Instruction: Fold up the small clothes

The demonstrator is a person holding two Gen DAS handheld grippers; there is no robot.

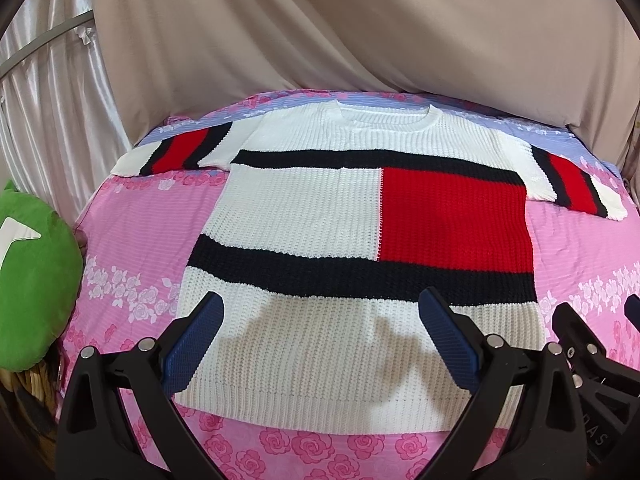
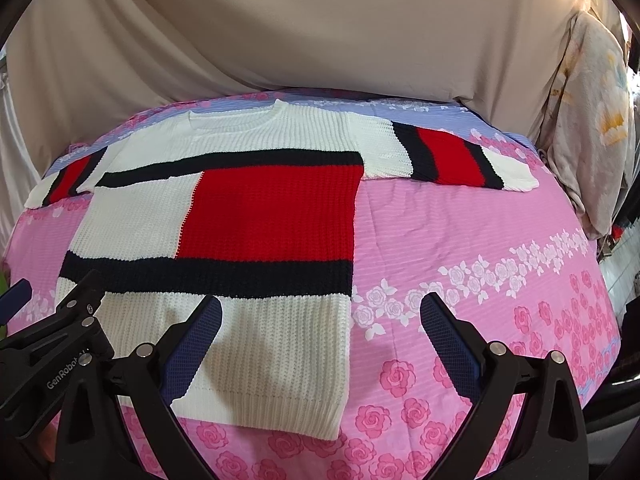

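We've got the knit sweater (image 1: 320,208) spread flat on the pink floral bedsheet (image 1: 132,220), sleeves out to both sides. Our left gripper (image 1: 320,332) hovers over its white hem, jaws spread wide and empty. Our right gripper (image 2: 320,332) hangs at the hem's right corner, jaws spread too.

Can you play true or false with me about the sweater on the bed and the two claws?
1. The sweater lies spread flat, both sleeves out. True.
2. The left claw is pinching the sweater. False: it is open, holding nothing.
3. The sweater has a big red block. True.
4. The bedsheet is plain blue. False: it is mostly pink with roses.
5. The right claw is shut. False: it is open.
6. A green cushion sits beside the bed. True.
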